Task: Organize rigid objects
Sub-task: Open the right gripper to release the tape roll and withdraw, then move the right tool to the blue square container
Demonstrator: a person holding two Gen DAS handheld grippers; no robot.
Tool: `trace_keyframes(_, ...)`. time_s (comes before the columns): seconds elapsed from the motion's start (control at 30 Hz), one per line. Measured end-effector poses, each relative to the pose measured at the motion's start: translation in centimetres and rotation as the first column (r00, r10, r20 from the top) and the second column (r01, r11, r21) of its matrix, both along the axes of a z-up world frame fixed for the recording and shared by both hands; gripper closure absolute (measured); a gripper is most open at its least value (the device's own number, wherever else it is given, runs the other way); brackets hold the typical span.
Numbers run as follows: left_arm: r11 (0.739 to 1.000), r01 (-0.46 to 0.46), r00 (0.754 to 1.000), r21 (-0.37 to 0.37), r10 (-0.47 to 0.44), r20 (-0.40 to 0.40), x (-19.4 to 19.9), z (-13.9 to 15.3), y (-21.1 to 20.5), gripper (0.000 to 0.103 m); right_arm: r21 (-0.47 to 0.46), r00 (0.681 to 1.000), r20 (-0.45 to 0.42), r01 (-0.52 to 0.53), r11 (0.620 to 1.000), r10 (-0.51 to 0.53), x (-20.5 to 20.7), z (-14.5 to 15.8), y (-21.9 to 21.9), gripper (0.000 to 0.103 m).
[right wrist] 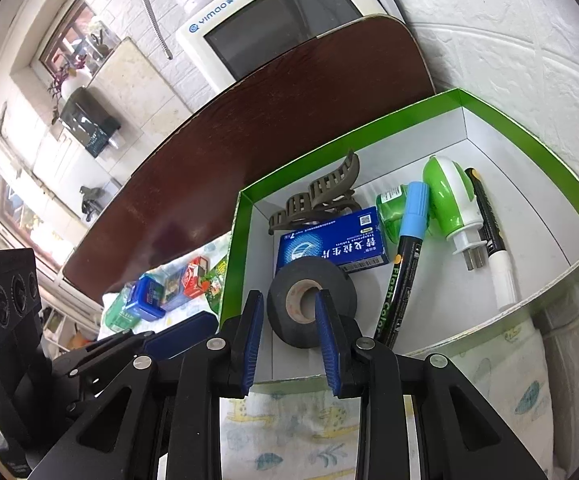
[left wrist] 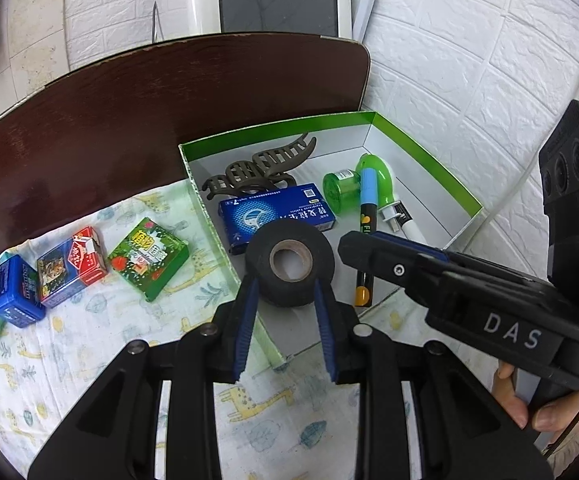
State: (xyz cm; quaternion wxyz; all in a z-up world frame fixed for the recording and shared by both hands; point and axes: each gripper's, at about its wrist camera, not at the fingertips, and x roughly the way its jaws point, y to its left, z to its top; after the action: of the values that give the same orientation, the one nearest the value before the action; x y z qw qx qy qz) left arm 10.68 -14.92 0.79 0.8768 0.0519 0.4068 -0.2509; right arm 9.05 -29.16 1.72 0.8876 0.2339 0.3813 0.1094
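A black tape roll (left wrist: 289, 264) (right wrist: 311, 300) rests tilted against a blue medicine box (left wrist: 277, 212) inside the green-rimmed cardboard box (left wrist: 429, 160) (right wrist: 529, 132), near its front left corner. My left gripper (left wrist: 285, 282) hovers just short of the roll. Its blue pads stand a narrow gap apart and touch nothing. My right gripper (right wrist: 289, 298) points at the same roll, also slightly open and empty. In the left wrist view the right gripper (left wrist: 349, 246) sits beside the roll's right edge. In the right wrist view the left gripper (right wrist: 209, 322) ends outside the box's left wall.
The box also holds a brown hair claw (left wrist: 261, 168), a green bottle (left wrist: 339, 190), a blue-capped marker (left wrist: 367, 208) and a green-white plug device (left wrist: 381, 176). Several small packets, including a green one (left wrist: 149, 258), lie on the giraffe cloth (left wrist: 89, 360). A dark table (left wrist: 129, 120) lies behind.
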Motion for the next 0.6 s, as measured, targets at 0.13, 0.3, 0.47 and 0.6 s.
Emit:
trace_keyframes(0.13,1.0,-0.022,1.0,-0.013,0.022,0.008,-0.4,0.3,1.4,0.075,-0.012,1.0,0.003,-0.011,1.0,0.011,-0.3,0.4,0.9,0.073)
trace_keyframes(0.3,0.997,-0.07,0.997,-0.037,0.071,0.01,-0.7,0.4,4.2,0.075,-0.026,1.0,0.012,-0.014,1.0,0.014,-0.6,1.0,2.0,0.073)
trace_keyframes(0.47,0.989,-0.134,0.991,-0.056,0.135,0.008,-0.8,0.4,7.9,0.075,-0.045,0.999,0.02,-0.038,0.998,0.039,-0.7,1.7,4.1,0.073)
trace_keyframes(0.6,0.977,-0.201,0.98,-0.077,0.201,-0.004,-0.5,0.0,11.3,0.075,-0.066,0.996,0.023,-0.08,0.995,0.081,-0.7,2.1,6.5,0.073)
